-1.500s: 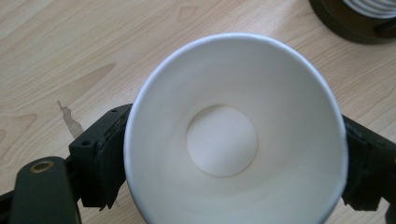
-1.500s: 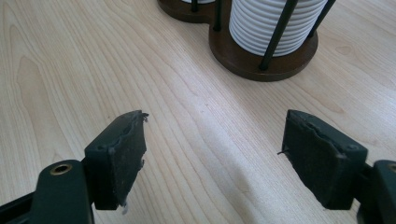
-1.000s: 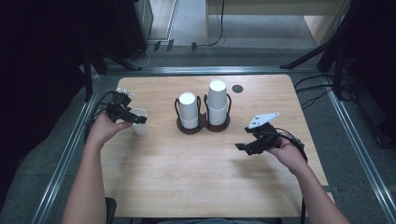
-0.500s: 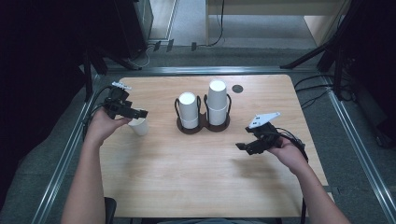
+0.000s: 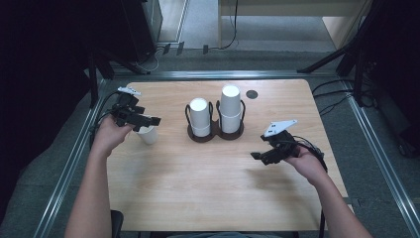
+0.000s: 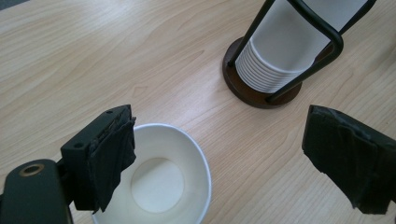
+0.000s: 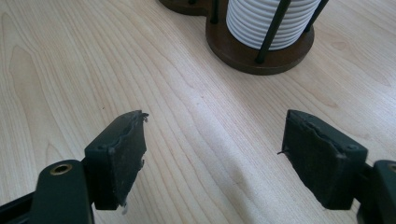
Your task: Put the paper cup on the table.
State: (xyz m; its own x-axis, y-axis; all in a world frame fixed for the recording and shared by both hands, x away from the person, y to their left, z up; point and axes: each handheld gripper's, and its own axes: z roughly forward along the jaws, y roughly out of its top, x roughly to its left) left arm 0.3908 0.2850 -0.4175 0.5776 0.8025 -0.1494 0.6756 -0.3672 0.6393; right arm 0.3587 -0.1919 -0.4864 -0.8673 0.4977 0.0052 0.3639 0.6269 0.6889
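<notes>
A single white paper cup (image 5: 147,134) (image 6: 159,183) stands upright on the wooden table (image 5: 198,178) at the left. My left gripper (image 5: 148,121) (image 6: 229,151) hovers just over it, open; its left pad (image 6: 114,158) overlaps the cup's rim and nothing sits between the jaws. Two stacks of white cups, a shorter one (image 5: 200,117) (image 6: 285,51) and a taller one (image 5: 230,109) (image 7: 268,21), stand upside down in a dark wire holder (image 5: 215,133) at the table's middle. My right gripper (image 5: 258,157) (image 7: 219,151) is open over bare wood at the right, well short of the holder's base (image 7: 259,53).
A small dark round disc (image 5: 252,94) lies on the table near the far right of the holder. Metal rails (image 5: 74,153) run along both table sides. Cables (image 5: 317,148) trail from the right gripper over the table's right edge.
The left gripper has shifted slightly right and stands above the white cup, which now sits a little nearer the person. The right gripper has stayed put.
</notes>
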